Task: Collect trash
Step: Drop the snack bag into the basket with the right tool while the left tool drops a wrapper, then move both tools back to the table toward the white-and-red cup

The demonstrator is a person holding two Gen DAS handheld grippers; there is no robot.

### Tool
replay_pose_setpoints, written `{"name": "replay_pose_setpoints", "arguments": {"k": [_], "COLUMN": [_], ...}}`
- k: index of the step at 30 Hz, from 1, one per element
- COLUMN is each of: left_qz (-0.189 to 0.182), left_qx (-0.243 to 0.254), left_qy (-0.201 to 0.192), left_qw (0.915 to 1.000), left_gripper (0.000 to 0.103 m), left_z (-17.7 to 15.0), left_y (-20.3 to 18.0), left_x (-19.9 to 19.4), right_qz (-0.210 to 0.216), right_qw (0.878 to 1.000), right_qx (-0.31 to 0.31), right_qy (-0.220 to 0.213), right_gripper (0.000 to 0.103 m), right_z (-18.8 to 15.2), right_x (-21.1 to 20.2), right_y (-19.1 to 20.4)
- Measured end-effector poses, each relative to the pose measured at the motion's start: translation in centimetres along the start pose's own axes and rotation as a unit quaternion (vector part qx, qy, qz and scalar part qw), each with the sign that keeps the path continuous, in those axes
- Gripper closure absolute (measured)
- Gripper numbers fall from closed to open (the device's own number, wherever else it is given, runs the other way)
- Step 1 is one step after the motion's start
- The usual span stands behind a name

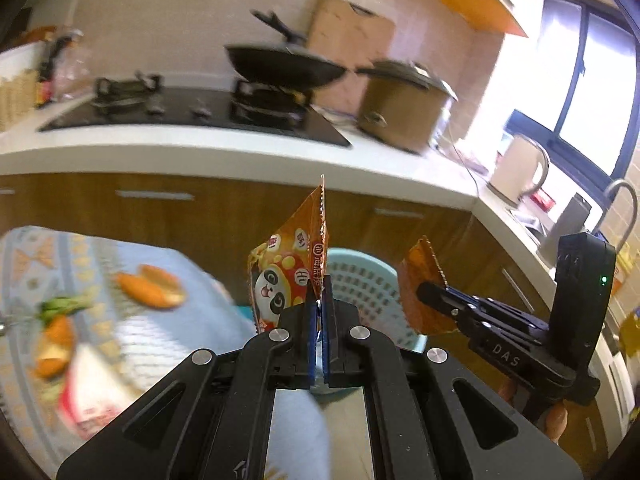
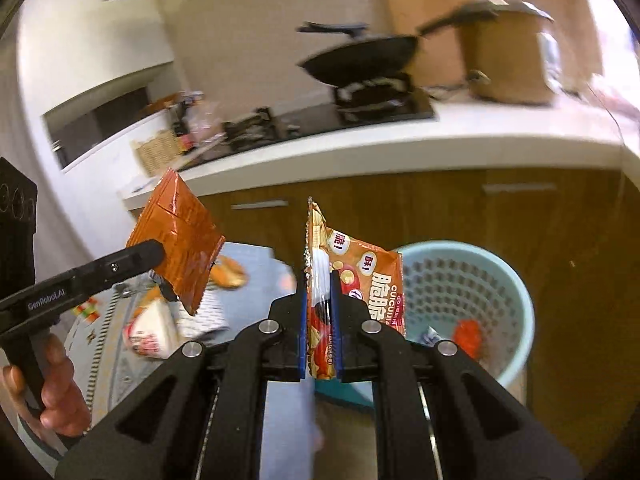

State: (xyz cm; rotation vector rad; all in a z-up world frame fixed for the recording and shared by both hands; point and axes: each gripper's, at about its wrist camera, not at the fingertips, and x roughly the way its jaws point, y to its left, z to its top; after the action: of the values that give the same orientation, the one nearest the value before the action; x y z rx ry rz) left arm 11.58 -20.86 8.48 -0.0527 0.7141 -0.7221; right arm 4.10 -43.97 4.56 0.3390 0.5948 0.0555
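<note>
My left gripper [image 1: 320, 286] is shut on an orange snack wrapper [image 1: 280, 268] with a panda print, and the wrapper stands up above the jaws. The same gripper [image 2: 158, 254] and wrapper [image 2: 176, 224] show at the left of the right wrist view. My right gripper [image 2: 320, 280] is shut on a second orange snack wrapper [image 2: 368, 276]; it shows from the side [image 1: 422, 291] with its wrapper [image 1: 420, 264]. A light blue slotted trash basket [image 2: 520, 304] stands on the floor just ahead of both grippers [image 1: 360, 276]. Inside it lies a red-orange scrap [image 2: 468, 336].
To the left is a table with a blue patterned cloth [image 1: 160, 332] carrying orange food scraps [image 1: 152, 286], greens [image 1: 60, 306] and a white packet [image 1: 92, 396]. Behind the basket run wooden cabinets [image 2: 440, 208] under a white counter with a wok [image 1: 280, 66], pot [image 1: 404, 108] and kettle [image 1: 516, 168].
</note>
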Motion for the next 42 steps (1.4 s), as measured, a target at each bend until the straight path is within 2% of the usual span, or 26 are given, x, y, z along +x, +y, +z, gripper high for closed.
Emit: {"name": "replay_pose_setpoints", "arguments": {"k": [4, 10, 18, 19, 25, 27, 31, 34, 38, 42], "left_qz": [-0.025, -0.037, -0.037, -0.035, -0.024, -0.024, -0.025, -0.021, -0.020, -0.007], "left_qx": [0.000, -0.004, -0.007, -0.005, 0.001, 0.001, 0.000, 0.001, -0.008, -0.018], "left_qy": [0.036, 0.079, 0.113, 0.114, 0.110, 0.105, 0.101, 0.096, 0.086, 0.065], "left_qw": [0.9990, 0.9962, 0.9929, 0.9928, 0.9936, 0.9942, 0.9946, 0.9951, 0.9961, 0.9977], "left_gripper": [0.103, 0.103, 0.101, 0.101, 0.078, 0.070, 0.070, 0.070, 0.068, 0.059], "left_z": [-0.8, -1.8, -2.8, -2.9, -3.0, -2.9, -2.8, -2.9, -3.0, -3.3], "left_y": [-1.3, -2.0, -1.7, -1.7, -1.8, -1.7, -1.7, -1.6, -1.0, 0.1], "left_x": [4.9, 9.7, 12.9, 13.0, 12.7, 12.5, 12.0, 11.5, 10.2, 8.1], "right_qz": [-0.023, -0.031, -0.040, -0.041, -0.048, -0.050, -0.054, -0.056, -0.050, -0.038], "right_qw": [0.999, 0.995, 0.992, 0.991, 0.989, 0.989, 0.990, 0.991, 0.993, 0.995], "right_qx": [0.029, 0.065, 0.088, 0.088, 0.099, 0.101, 0.101, 0.097, 0.082, 0.060], "right_qy": [0.024, 0.065, 0.087, 0.088, 0.094, 0.093, 0.086, 0.079, 0.073, 0.067], "right_gripper": [0.095, 0.095, 0.095, 0.095, 0.092, 0.085, 0.074, 0.060, 0.059, 0.059], "right_z": [-1.0, -2.4, -3.4, -3.5, -3.5, -3.5, -3.5, -3.4, -3.1, -2.9], "right_x": [1.8, 4.4, 6.5, 6.5, 7.0, 7.1, 6.7, 6.3, 6.1, 6.0], "right_y": [-3.4, -6.9, -8.9, -8.9, -9.5, -9.4, -9.3, -8.9, -7.8, -5.8]}}
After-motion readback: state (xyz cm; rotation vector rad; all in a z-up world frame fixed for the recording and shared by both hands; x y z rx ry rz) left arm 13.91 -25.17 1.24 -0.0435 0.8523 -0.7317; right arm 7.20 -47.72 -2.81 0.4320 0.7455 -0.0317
